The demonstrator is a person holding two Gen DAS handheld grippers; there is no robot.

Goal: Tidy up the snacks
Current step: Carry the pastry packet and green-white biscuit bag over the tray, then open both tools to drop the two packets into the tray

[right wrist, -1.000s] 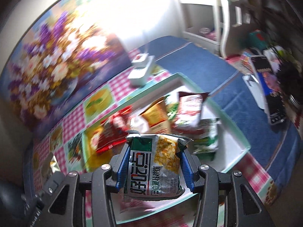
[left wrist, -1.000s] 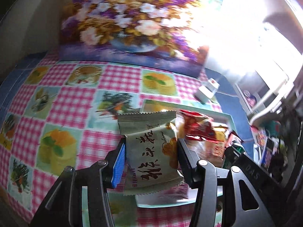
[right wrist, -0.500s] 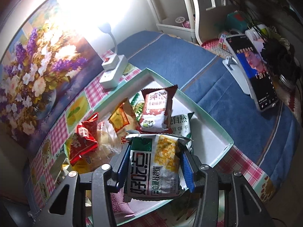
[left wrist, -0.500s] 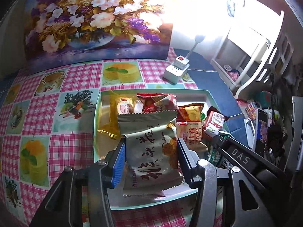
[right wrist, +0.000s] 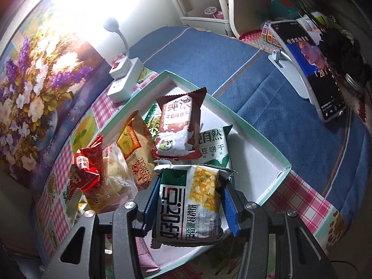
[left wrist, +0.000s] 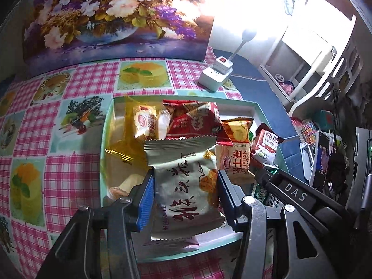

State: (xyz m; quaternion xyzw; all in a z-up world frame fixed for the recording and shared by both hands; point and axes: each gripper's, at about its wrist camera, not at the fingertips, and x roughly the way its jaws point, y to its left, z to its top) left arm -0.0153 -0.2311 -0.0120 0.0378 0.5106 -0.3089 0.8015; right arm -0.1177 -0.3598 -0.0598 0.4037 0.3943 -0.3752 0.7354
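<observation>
The shallow mint-rimmed cardboard tray (right wrist: 276, 176) lies on the pink checked tablecloth (left wrist: 41, 125); the white power strip (left wrist: 216, 75) stands behind it.

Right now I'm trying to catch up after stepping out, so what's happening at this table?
A person is sorting snacks with two handheld grippers. The left gripper clamps a grey packet with red brush lettering; the right gripper clamps a white, green and yellow packet. Both hang over the shallow mint-rimmed white tray, which holds several packets.
</observation>
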